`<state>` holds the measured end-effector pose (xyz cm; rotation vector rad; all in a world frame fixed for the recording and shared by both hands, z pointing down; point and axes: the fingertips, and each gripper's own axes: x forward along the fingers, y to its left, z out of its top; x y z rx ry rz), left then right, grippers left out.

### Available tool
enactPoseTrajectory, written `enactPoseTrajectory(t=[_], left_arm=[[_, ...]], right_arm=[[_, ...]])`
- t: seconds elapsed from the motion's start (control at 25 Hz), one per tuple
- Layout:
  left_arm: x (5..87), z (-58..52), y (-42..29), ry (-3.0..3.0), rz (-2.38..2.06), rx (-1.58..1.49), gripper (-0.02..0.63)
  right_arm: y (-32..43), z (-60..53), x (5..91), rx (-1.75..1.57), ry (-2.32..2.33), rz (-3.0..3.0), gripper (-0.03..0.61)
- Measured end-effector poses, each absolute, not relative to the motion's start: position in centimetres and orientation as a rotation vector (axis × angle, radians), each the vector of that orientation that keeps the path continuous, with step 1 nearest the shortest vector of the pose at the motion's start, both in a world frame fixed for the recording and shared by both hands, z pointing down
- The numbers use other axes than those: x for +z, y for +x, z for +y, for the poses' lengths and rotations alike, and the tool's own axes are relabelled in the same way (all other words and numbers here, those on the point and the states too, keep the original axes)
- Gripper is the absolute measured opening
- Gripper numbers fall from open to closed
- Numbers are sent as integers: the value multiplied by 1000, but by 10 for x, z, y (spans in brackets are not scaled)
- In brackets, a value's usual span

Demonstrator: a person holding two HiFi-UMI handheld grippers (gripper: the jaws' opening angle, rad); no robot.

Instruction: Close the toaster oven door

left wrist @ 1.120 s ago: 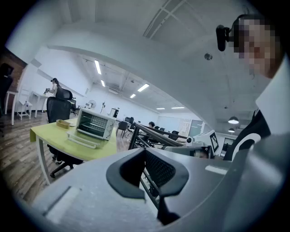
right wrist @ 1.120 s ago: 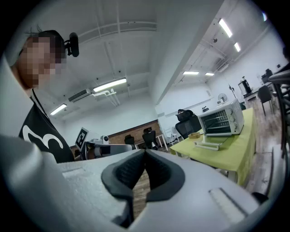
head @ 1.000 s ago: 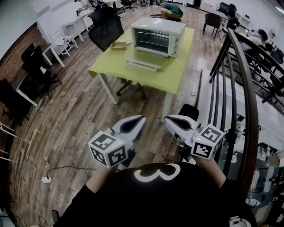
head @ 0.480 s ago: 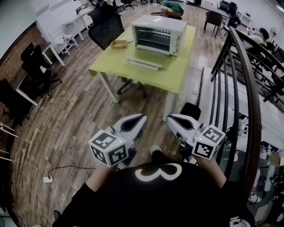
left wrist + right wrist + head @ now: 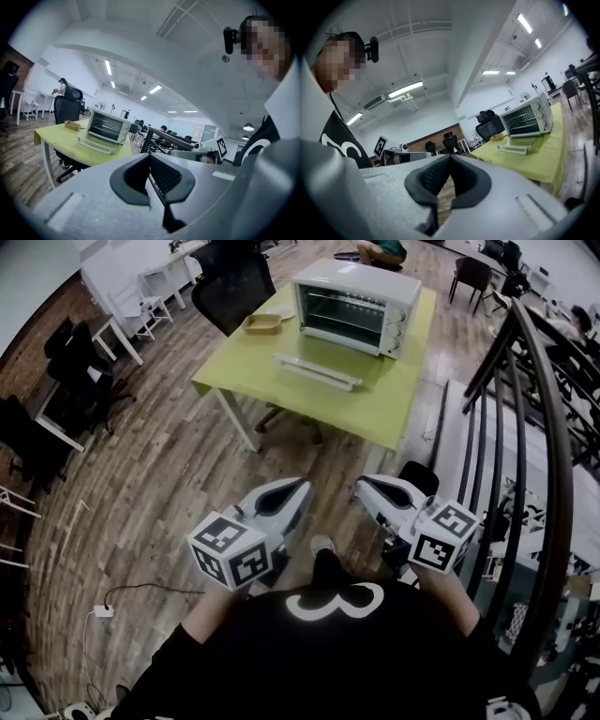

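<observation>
Green table (image 5: 375, 409) sits nearer than a second ago, oven door (image 5: 317, 372) on it still down; left gripper (image 5: 296, 493) and right gripper (image 5: 364, 489) closed, empty, well short of it: approach only.

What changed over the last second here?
The person has stepped toward the table, a shoe now showing below; the oven looks nearer. The left gripper and right gripper stay shut and empty. The door still lies open.

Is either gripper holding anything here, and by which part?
Nothing is held. The left gripper and the right gripper are both shut and empty, well short of the toaster oven.
</observation>
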<state>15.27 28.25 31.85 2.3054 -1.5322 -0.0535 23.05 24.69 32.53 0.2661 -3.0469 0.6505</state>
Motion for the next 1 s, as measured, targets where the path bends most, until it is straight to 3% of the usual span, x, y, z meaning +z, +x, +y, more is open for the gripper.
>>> enactPoseTrajectory(t=[0.6, 1.0], left_arm=[[344, 110, 33, 2218, -1516, -20, 11], [351, 32, -19, 2246, -1555, 12, 12]], right_arm=[[113, 75, 357, 769, 232, -2944, 2], [74, -11, 360, 746, 306, -2971, 2]])
